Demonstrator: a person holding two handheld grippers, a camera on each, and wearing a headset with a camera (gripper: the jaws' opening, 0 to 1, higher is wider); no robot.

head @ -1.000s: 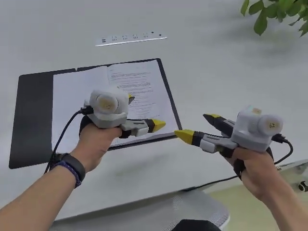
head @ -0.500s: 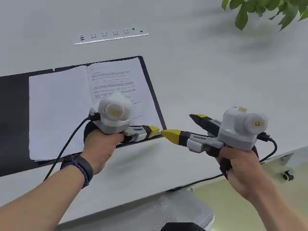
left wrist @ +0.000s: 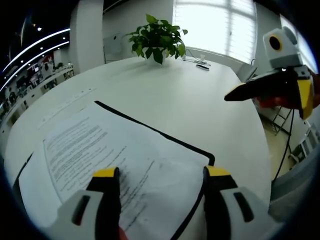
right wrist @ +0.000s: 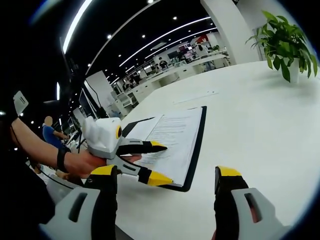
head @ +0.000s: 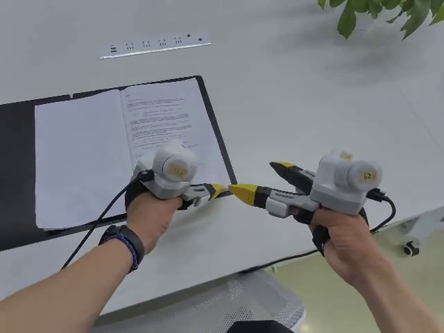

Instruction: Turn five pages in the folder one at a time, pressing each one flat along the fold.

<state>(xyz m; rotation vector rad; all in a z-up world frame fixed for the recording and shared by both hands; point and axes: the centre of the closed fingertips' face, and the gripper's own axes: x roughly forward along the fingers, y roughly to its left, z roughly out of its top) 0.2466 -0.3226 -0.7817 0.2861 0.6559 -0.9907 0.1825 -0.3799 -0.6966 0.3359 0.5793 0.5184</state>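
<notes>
A black folder (head: 216, 132) lies open on the white table, with a blank left page (head: 80, 163) and a printed right page (head: 166, 121). My left gripper (head: 211, 189) hovers at the folder's near right corner, open, its yellow fingertips (left wrist: 106, 173) straddling the printed page (left wrist: 100, 145) without holding it. To its right, off the folder, my right gripper (head: 262, 179) is open with nothing between its jaws and points left at the left gripper (right wrist: 137, 160). The right gripper view (right wrist: 165, 171) looks across the folder (right wrist: 196, 145). Part of the right gripper (left wrist: 272, 87) also appears in the left gripper view.
A white power strip (head: 156, 43) lies at the back of the table. A green potted plant (head: 378, 14) stands at the far right (left wrist: 157, 37). The table's near edge (head: 229, 274) runs just under both hands. Cables trail from both grippers.
The head camera has shifted. My left gripper drew back from over the page to the folder's near right corner. The right gripper came closer to it. Both stayed open.
</notes>
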